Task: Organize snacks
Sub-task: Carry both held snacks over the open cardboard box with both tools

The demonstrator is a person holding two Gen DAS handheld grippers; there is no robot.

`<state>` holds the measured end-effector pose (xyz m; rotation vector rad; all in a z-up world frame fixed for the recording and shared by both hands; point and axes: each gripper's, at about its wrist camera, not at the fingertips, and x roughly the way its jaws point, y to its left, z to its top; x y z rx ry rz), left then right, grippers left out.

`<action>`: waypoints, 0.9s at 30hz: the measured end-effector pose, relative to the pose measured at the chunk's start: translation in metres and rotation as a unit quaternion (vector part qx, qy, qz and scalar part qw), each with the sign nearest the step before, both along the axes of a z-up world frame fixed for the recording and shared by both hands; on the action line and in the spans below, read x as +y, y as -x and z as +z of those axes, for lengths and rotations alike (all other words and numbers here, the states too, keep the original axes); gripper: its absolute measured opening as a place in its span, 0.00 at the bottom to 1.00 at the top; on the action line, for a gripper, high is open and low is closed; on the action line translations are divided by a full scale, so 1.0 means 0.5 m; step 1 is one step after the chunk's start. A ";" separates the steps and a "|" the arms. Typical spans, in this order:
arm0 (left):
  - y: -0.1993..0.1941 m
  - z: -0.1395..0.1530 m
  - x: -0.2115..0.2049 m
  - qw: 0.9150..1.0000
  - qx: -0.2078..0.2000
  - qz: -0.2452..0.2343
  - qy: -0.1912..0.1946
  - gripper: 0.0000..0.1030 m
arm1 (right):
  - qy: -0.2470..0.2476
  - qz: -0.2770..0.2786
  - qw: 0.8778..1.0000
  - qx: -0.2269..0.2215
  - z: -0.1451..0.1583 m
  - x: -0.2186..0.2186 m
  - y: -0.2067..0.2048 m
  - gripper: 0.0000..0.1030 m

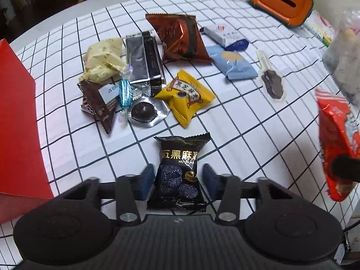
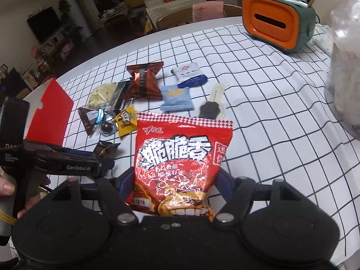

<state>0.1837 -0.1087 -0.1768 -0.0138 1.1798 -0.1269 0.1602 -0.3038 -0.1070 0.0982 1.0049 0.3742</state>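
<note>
Both views look forward and steeply down along their own fingers at a table (image 1: 236, 121) under a checked cloth. The left wrist camera sits close over it, facing the heap of snacks (image 1: 144, 72) beyond its left gripper (image 1: 178, 180). The right wrist camera rides further back and to the right, above its right gripper (image 2: 173, 189). They share the heap (image 2: 126, 103), red box (image 2: 50, 112) and orange holder (image 2: 276, 22)

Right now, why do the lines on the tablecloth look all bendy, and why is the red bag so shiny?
Left wrist view: the fisheye lens curves the checked tablecloth lines, and the red snack bag at the edge is smeared. Right wrist view: the same bending, and room light glares off the red snack bag's glossy wrapper.
</note>
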 end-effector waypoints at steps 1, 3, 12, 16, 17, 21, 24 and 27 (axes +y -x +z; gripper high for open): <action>-0.001 -0.002 -0.001 1.000 0.000 0.002 -0.003 0.38 | -0.001 -0.001 1.000 0.000 -0.001 -0.004 0.000 0.71; -0.001 -0.002 -0.002 1.000 -0.003 0.006 -0.004 0.35 | -0.001 0.001 1.000 0.001 -0.002 -0.007 -0.002 0.71; 0.025 0.023 0.012 0.999 -0.013 0.048 0.015 0.32 | -0.001 0.031 0.999 -0.009 0.011 0.006 -0.016 0.71; 0.050 0.062 0.034 0.997 -0.025 0.074 0.022 0.32 | 0.000 0.057 0.998 -0.021 0.029 0.033 -0.022 0.70; 0.056 0.073 0.041 0.996 -0.027 0.084 0.022 0.32 | 0.000 0.064 0.998 -0.024 0.034 0.042 -0.023 0.70; 0.081 0.117 0.077 0.992 -0.041 0.115 0.013 0.32 | 0.000 0.094 0.995 -0.037 0.057 0.082 -0.025 0.71; 0.099 0.147 0.109 0.990 -0.050 0.135 0.005 0.32 | 0.001 0.118 0.992 -0.048 0.077 0.116 -0.024 0.70; 0.114 0.174 0.145 0.987 -0.059 0.152 -0.004 0.32 | 0.000 0.140 0.989 -0.057 0.098 0.156 -0.027 0.70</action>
